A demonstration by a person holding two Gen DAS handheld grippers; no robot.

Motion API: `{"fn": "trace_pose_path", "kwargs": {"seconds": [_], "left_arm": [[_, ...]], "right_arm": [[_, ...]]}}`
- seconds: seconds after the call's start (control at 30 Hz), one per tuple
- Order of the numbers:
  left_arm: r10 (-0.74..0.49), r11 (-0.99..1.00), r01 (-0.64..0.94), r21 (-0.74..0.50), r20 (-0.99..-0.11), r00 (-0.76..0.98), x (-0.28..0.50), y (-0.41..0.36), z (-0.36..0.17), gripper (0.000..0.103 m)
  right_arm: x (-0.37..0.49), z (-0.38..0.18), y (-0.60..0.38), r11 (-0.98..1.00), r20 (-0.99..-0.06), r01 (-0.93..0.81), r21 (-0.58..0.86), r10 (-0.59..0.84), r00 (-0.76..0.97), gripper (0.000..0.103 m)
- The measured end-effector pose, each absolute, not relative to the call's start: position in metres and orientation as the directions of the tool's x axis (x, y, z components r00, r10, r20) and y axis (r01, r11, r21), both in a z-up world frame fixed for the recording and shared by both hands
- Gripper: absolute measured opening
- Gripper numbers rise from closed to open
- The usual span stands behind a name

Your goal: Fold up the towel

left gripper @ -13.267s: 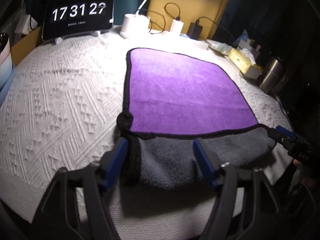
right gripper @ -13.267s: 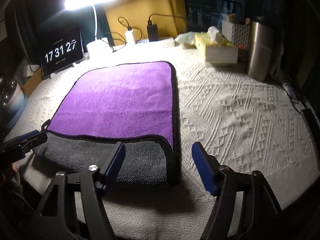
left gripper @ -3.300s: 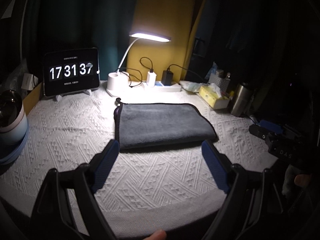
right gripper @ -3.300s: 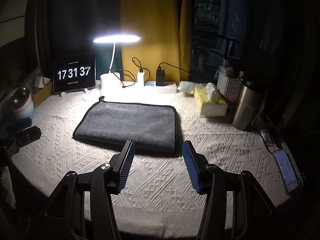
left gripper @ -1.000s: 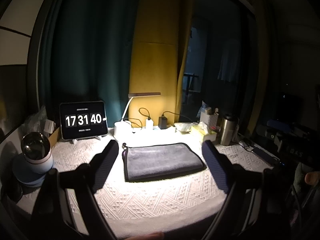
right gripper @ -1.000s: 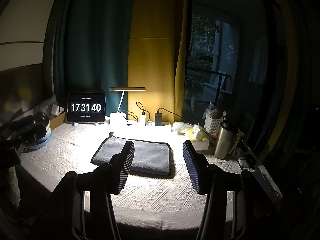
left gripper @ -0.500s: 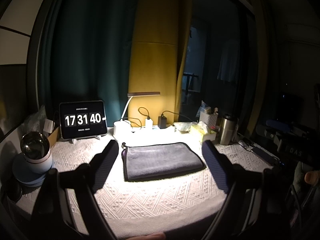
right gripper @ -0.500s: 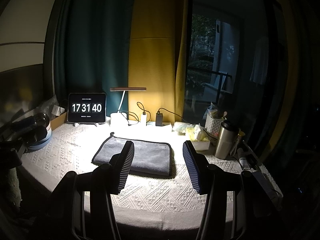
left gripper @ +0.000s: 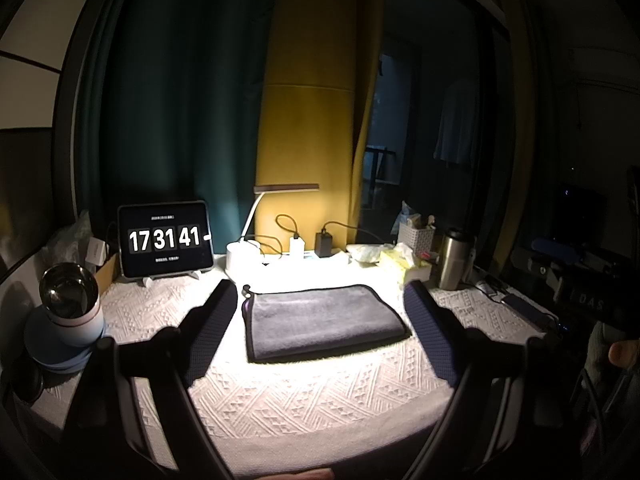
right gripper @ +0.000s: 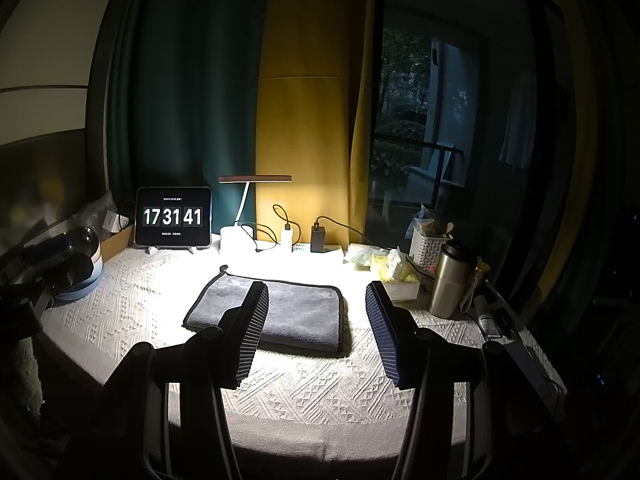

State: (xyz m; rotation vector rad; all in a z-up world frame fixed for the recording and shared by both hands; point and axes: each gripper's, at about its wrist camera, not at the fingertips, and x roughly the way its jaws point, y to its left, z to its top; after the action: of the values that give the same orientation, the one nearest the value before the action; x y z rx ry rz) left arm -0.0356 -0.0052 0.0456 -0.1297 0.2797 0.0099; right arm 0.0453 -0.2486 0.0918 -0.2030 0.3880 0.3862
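Note:
The towel (left gripper: 320,320) lies folded flat, grey side up, on the white textured tablecloth (left gripper: 304,396) under the desk lamp. It also shows in the right wrist view (right gripper: 304,316). My left gripper (left gripper: 320,300) is open and empty, held back from the table with the towel between its fingers in view. My right gripper (right gripper: 316,296) is open and empty, also well back from the table. The right gripper's body (left gripper: 576,276) shows at the right edge of the left wrist view, and the left gripper's body (right gripper: 44,268) at the left edge of the right wrist view.
A tablet clock (left gripper: 164,240), a desk lamp (left gripper: 244,256) and chargers (left gripper: 324,244) stand at the back. A tissue box (left gripper: 404,264), basket and steel tumbler (left gripper: 452,260) stand right. A mug on blue plates (left gripper: 68,320) sits left. A phone (right gripper: 524,364) lies far right.
Both grippers have held almost still over the last second, far back from the table. Earlier the towel lay open purple side up; it now lies folded grey side up.

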Motion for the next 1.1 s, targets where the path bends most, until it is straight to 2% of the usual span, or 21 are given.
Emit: {"fn": "trace_pose_path", "kwargs": {"seconds": [1.1], "left_arm": [[-0.028,0.991,-0.010,-0.131,-0.286,0.958,-0.0394,-0.0071,0.0427,0.086]], "right_arm": [[0.0495,0.0868,-0.2468,0.905,-0.415,-0.409,-0.117,0.330,0.848,0.054]]}}
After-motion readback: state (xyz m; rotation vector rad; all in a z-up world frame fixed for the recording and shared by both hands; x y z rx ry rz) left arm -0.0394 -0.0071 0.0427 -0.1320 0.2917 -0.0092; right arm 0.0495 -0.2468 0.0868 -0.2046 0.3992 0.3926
